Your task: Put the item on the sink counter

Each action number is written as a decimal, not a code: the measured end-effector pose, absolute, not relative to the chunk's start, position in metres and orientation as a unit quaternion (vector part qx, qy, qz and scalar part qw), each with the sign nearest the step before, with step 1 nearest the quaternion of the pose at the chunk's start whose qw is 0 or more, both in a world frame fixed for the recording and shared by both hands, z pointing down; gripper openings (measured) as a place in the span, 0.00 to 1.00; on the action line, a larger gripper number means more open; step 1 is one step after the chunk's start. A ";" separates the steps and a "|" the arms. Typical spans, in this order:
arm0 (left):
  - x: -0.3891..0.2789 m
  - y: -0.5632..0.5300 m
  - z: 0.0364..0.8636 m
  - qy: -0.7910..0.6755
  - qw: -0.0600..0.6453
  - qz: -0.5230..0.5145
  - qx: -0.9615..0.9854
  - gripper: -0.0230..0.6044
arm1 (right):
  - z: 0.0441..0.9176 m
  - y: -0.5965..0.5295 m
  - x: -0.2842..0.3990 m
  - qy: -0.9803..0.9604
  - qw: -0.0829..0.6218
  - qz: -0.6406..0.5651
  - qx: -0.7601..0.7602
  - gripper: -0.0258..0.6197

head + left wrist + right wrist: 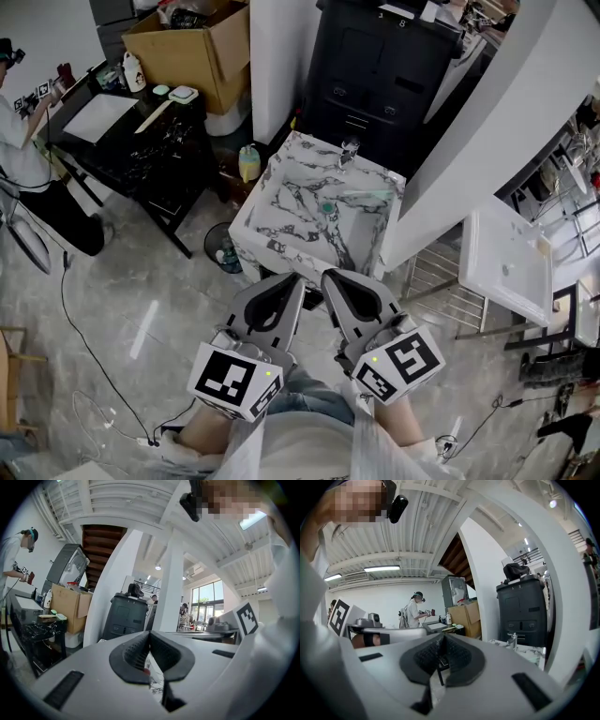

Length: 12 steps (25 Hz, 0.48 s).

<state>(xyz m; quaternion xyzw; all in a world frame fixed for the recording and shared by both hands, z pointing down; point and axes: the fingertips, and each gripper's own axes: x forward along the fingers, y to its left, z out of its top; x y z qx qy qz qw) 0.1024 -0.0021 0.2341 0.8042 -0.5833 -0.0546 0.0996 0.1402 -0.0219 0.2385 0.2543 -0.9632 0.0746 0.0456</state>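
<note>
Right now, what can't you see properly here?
Green thing in the sink: head view, too small to name.
Sink, left gripper view: only a sliver shows past the shut fingers.
Bin beside the sink: head view, partly covered by the sink's edge.

My left tool (290, 279) and right tool (331, 277) hide part of the sink's (265, 178) front, the teal thing (327, 206) in its basin is too small to name, and the person (19, 131) is cut off at the left edge.
</note>
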 end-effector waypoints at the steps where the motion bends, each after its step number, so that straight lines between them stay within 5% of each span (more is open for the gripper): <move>1: 0.102 -0.003 0.236 -0.584 0.100 -0.053 0.804 0.06 | 0.239 -0.022 0.140 -0.963 0.046 0.075 0.255 0.05; 12: 0.102 -0.004 0.239 -0.573 0.093 -0.041 0.813 0.06 | 0.244 -0.023 0.141 -0.962 0.056 0.076 0.256 0.05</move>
